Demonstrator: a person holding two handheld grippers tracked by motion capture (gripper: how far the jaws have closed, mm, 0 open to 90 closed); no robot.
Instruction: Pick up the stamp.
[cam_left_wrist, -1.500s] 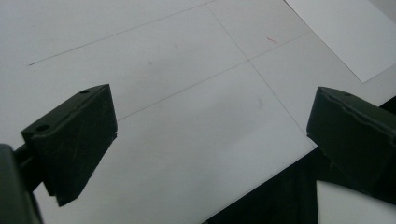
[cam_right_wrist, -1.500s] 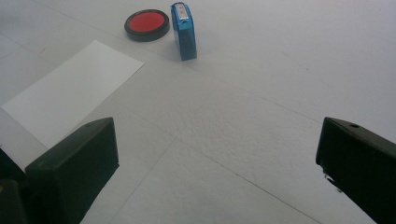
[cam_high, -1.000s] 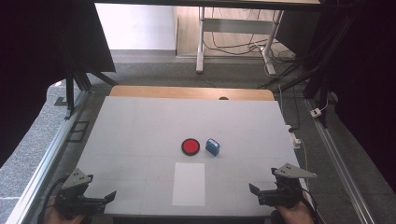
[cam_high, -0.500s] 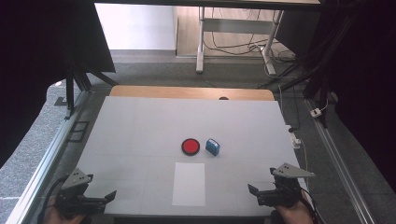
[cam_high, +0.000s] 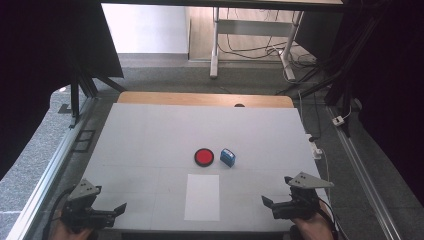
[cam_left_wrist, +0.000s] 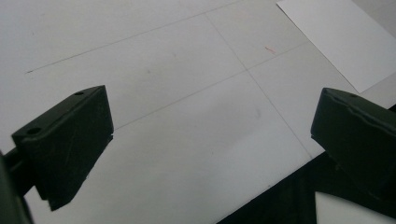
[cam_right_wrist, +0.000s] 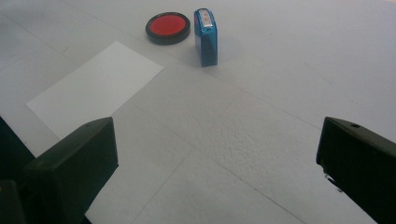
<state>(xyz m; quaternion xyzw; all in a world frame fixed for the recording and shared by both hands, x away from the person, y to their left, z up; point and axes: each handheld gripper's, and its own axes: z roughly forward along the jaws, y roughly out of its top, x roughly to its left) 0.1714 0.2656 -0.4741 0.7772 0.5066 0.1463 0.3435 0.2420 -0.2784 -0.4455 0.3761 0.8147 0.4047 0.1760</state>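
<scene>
- my left gripper (cam_high: 119, 209) sits at the table's (cam_high: 150, 130) near left corner, jaws wide, empty.
- paper (cam_high: 202, 196) lies at the near edge; ink pad (cam_high: 204, 157) and stamp (cam_high: 228, 157) mid-table, just apart.
- my right gripper (cam_high: 266, 202) at the near right corner, wide, empty.

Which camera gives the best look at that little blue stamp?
The right gripper view: the stamp stands close and sharp beside the red ink pad, its label facing up. The high view shows it small, right of the pad.

High view above you, facing forward and down over the table (cam_high: 150, 135), your gripper views close and low, sharing the white sheet (cam_high: 202, 197).
</scene>
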